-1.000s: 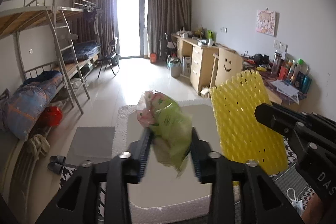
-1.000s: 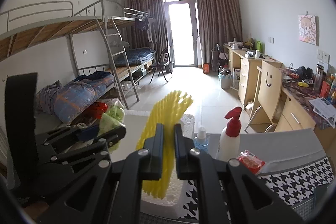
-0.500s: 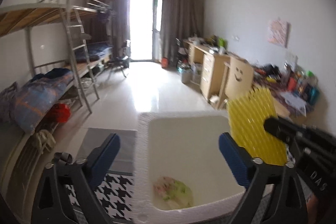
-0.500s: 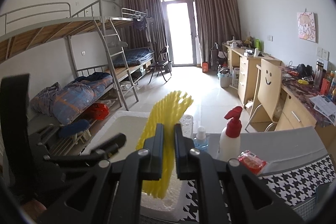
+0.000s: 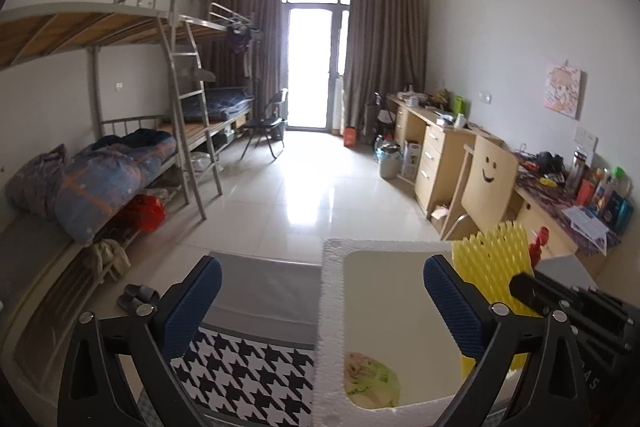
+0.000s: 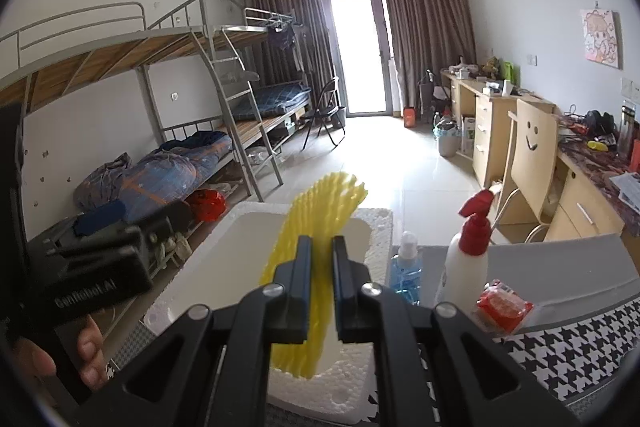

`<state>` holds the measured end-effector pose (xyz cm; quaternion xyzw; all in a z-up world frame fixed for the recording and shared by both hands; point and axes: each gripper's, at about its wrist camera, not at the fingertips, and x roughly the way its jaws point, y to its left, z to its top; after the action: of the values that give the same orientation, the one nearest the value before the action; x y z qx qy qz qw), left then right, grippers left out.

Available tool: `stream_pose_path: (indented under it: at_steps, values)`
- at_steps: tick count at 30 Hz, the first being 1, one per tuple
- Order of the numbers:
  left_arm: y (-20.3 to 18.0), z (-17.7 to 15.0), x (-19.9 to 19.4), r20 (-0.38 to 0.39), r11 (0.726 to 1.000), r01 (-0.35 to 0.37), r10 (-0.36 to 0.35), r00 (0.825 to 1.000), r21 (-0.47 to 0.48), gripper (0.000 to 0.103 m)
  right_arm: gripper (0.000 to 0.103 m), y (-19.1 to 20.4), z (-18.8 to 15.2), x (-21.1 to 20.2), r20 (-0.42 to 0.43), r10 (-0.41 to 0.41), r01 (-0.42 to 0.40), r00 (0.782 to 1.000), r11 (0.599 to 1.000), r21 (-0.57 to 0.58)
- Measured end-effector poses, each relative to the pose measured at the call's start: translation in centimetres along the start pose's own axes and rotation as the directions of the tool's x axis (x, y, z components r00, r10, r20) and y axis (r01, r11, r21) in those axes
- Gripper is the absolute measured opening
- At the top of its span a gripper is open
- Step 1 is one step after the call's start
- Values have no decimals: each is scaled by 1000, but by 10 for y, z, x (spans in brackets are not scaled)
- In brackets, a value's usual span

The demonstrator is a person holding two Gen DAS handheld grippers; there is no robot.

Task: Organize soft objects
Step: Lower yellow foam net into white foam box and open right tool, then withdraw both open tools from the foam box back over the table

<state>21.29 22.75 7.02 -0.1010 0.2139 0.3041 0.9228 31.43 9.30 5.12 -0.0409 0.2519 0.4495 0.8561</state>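
Foam box (image 5: pixel 332 307) is the biggest thing in play, white styrofoam, open top, and we've got both grippers over it. Our right gripper (image 6: pixel 320 291) is clamped narrow on the yellow foam net (image 6: pixel 320 211), whose long axis runs up and away from the jaws, hanging right above the box interior, so we'd guess the drop is straight down. Our left gripper (image 5: pixel 322 303) has just been opening and now stands wide with nothing between the pads; the green and pink soft packet (image 5: pixel 372 381) lies on the box floor below it, near the front wall. Right hand is clearly the one nearer the next move. Box sits on a houndstooth cloth (image 5: pixel 248 367) on a grey table, with 2 bottles (image 6: pixel 466 259) just beside it. Dorm room behind, bunk beds (image 5: pixel 120 107) along one wall.
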Motion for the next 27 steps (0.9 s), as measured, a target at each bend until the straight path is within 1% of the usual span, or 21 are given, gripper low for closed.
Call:
stream_pose_path:
  at_steps: [4,9,11,12,13,14,19,27]
  values:
    - [2,2,-1,4,1000,-8,8,1000,-6,102,12,1,-1,2,-6,17,-17,1000,1000,-4]
    - [2,2,-2,11,1000,-7,7,1000,-2,102,13,8,-4,7,-21,31,-32,999,998,-46]
    - [2,1,-3,12,1000,-7,7,1000,-1,102,24,9,-5,9,-33,29,-31,999,998,-59]
    - [2,1,-3,12,1000,-6,6,1000,-1,102,42,10,-6,10,-41,28,-31,999,997,-70]
    - [1,1,-3,11,1000,-5,5,1000,0,102,57,11,-6,10,-42,29,-32,999,997,-74]
    - [2,1,-3,10,1000,-2,2,1000,0,102,61,11,-6,7,-29,31,-33,999,997,-77]
    - [-4,1,-4,11,1000,1,-1,1000,5,102,65,9,-4,0,-9,30,-30,1000,996,-83]
    - [-10,1,-11,19,1000,22,-22,1000,15,102,67,1,1,-15,29,4,-2,1000,998,-62]
